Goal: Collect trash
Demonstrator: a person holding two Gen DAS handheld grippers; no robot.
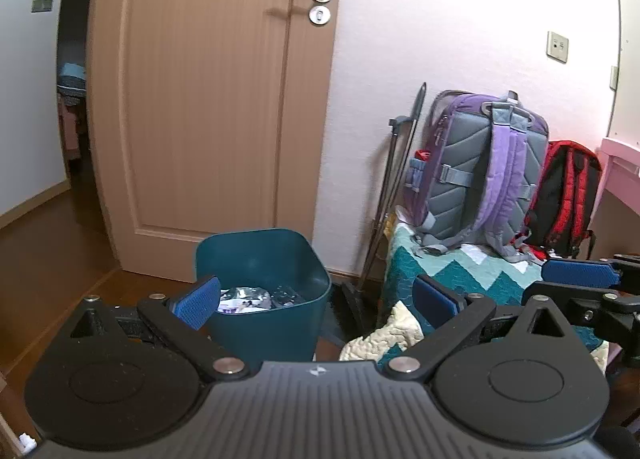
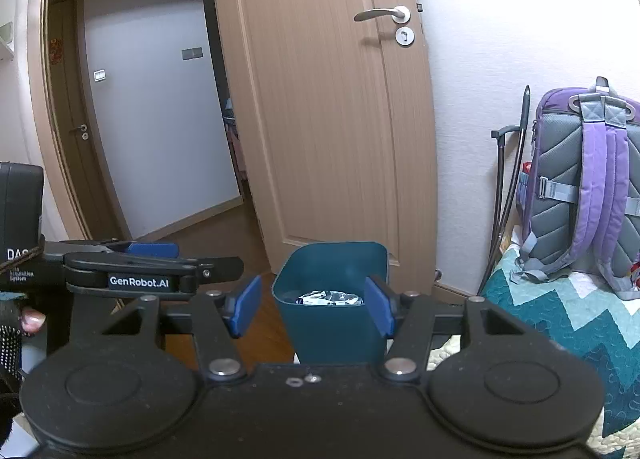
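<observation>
While we hold both tools above the floor, the dark teal bin stands by the open door, with crumpled wrappers lying inside it. Our left gripper has its fingers spread wide around nothing. Our right gripper is likewise spread and empty, the bin beyond it.

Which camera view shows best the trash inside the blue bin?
The left wrist view. There the trash, crumpled silvery and white wrappers, shows as a wider patch inside the blue bin, with little in front of it. In the right wrist view the trash is only a thin strip behind the bin's front rim.
</observation>
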